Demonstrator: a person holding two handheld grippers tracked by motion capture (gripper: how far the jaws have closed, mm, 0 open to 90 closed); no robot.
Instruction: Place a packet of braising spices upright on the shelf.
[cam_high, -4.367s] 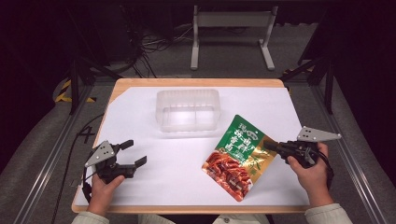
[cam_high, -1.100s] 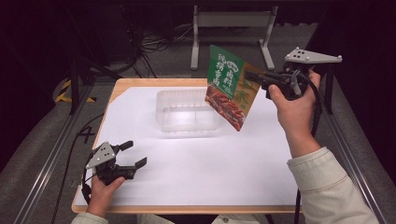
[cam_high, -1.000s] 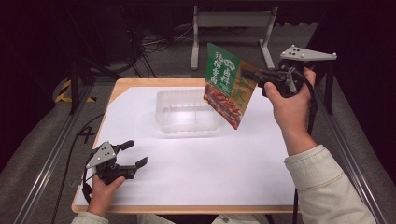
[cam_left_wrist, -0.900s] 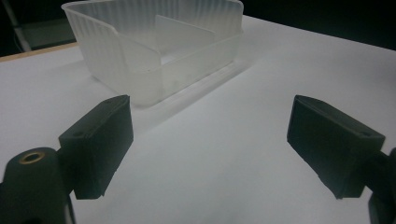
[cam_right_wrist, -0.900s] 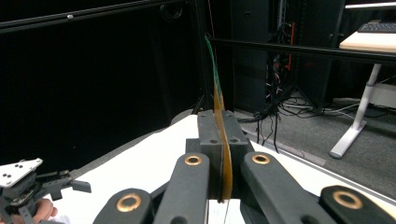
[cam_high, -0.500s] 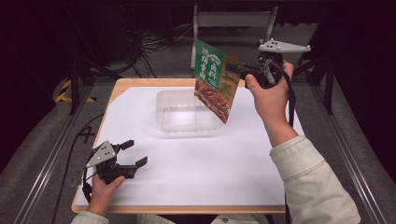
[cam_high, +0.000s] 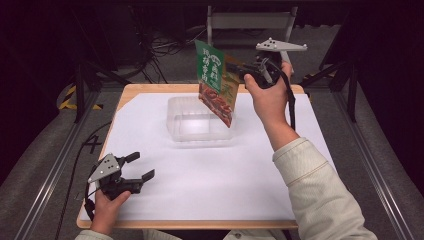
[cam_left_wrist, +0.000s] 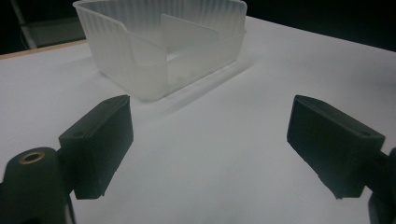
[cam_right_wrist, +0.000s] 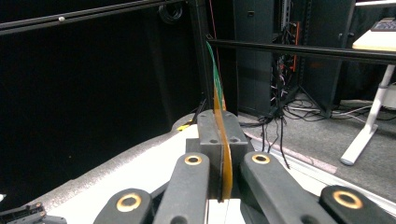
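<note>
- Since the snack pouch (cam_high: 216, 82) hangs in the air by one edge, just above the far right part of the clear plastic tray (cam_high: 176, 131), the step in hand looks to me like lowering it into that tray; the sound way is to bring its bottom corner down inside the walls before letting go, so it does not catch on the rim.
- Because the pouch is tilted, with the lower end pointing down toward the tray, I would level the wrist a little as it descends, so the pouch lies flat rather than propped against a wall.
- Its look: a flat, glossy foil pouch, green at the top with light lettering, red-brown food printed across the lower half, an orange strip along the gripped side. In the right gripper view it shows edge-on (cam_right_wrist: 217, 98), thin as a card.
- The right gripper (cam_high: 249, 70) has its jaws clamped tight on that edge, held up above the far side of the tabletop (cam_high: 210, 190).
- The tray is shallow, translucent and ribbed, and it stands empty on the white sheet.
- The left gripper (cam_high: 141, 166) rests low at the near left corner, jaws spread wide with nothing between them, pointed at the tray (cam_left_wrist: 163, 51), well apart from it.
</note>
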